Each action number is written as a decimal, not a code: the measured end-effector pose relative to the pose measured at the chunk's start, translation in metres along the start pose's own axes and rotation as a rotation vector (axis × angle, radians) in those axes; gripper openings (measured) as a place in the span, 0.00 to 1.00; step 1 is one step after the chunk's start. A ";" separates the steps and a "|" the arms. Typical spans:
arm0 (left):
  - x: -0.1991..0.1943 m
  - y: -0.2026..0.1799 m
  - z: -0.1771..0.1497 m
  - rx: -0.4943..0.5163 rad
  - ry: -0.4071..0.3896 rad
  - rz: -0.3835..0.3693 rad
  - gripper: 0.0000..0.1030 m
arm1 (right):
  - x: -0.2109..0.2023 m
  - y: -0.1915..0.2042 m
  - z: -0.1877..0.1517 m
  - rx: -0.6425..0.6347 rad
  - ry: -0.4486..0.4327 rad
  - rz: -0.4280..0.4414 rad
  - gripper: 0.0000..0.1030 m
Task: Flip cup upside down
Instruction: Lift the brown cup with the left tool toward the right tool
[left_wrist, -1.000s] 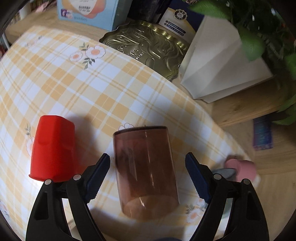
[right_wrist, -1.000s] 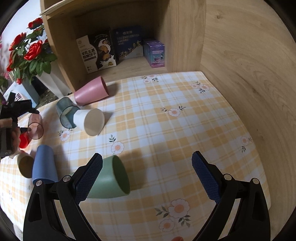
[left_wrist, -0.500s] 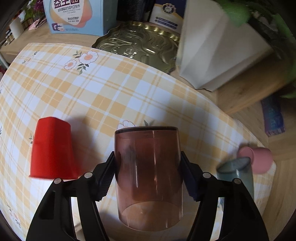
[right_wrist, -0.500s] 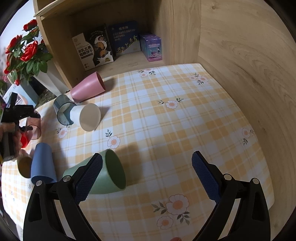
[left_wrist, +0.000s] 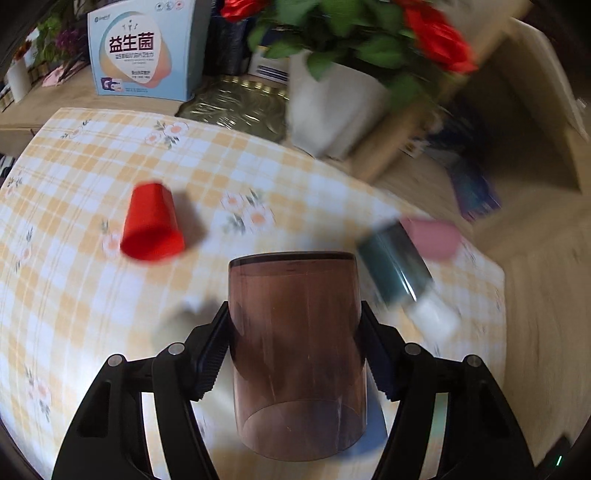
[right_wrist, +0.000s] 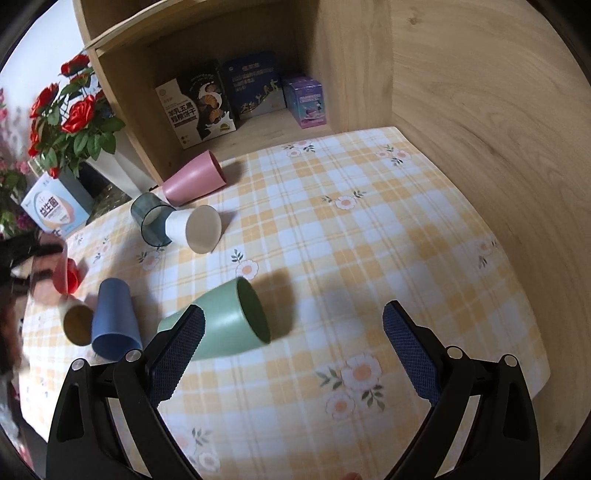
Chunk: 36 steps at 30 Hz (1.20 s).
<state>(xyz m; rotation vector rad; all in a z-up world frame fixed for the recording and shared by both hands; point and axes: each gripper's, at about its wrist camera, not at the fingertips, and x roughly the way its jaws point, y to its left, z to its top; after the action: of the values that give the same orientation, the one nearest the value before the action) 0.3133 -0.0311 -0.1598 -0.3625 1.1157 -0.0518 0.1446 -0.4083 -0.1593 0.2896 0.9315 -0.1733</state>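
My left gripper (left_wrist: 295, 350) is shut on a clear brown cup (left_wrist: 295, 354) and holds it lifted above the checked tablecloth (left_wrist: 74, 280); the cup's closed base points toward the camera. The left wrist view is blurred by motion. A red cup (left_wrist: 152, 223) stands upside down on the cloth to the left. My right gripper (right_wrist: 291, 350) is open and empty above the cloth, with a green cup (right_wrist: 225, 325) lying on its side by its left finger. The left gripper shows blurred at the far left of the right wrist view (right_wrist: 22, 258).
A dark teal cup (right_wrist: 151, 219), a white cup (right_wrist: 194, 229) and a pink cup (right_wrist: 194, 179) lie on their sides. A blue cup (right_wrist: 114, 319) stands upside down beside a tan cup (right_wrist: 75, 321). A flower vase (left_wrist: 332, 107), boxes and wooden shelf walls (right_wrist: 480, 110) surround the table.
My left gripper closed on the brown cup and lifted it off the cloth while swinging; the red cup now looks farther away. My right gripper stayed open and shifted slightly.
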 end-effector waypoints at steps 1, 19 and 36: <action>-0.004 -0.001 -0.013 0.013 0.006 -0.010 0.63 | -0.002 -0.003 -0.003 0.005 0.002 -0.002 0.91; 0.008 -0.078 -0.193 0.214 0.193 -0.137 0.63 | -0.031 -0.037 -0.038 0.039 0.004 -0.016 0.91; 0.047 -0.090 -0.215 0.290 0.211 -0.081 0.63 | -0.024 -0.055 -0.047 0.062 0.034 -0.034 0.91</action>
<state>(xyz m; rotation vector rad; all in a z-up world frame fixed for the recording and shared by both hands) 0.1561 -0.1821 -0.2555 -0.1437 1.2812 -0.3263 0.0797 -0.4450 -0.1761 0.3344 0.9663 -0.2296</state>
